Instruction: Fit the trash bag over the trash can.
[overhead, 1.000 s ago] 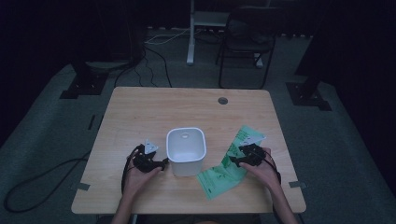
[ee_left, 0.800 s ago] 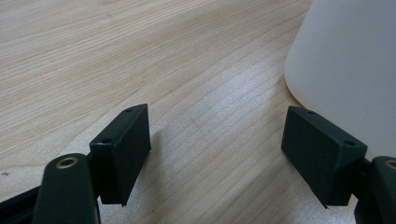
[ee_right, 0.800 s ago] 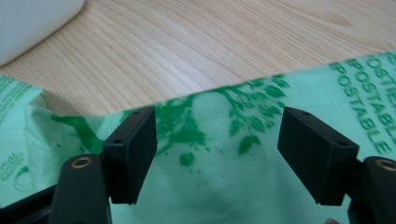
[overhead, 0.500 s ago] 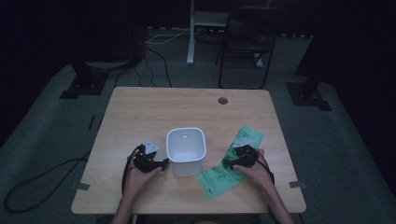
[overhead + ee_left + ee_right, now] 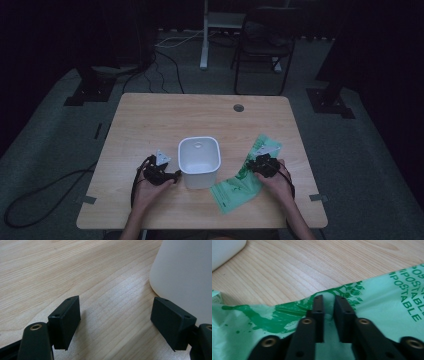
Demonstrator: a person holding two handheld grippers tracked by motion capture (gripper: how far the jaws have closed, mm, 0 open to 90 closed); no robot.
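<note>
The green bag [image 5: 239, 186] lies flat on the near right part of the bench [image 5: 150, 120], just right of the white tub [image 5: 199, 161]. The right gripper [image 5: 329, 305] has just been closing, and its fingers [image 5: 319, 315] now pinch a raised fold at the bag's edge. Left of the tub, the left gripper [image 5: 116, 312] rests low over bare wood, its fingers wide apart with nothing between them, one beside the tub's wall.
</note>
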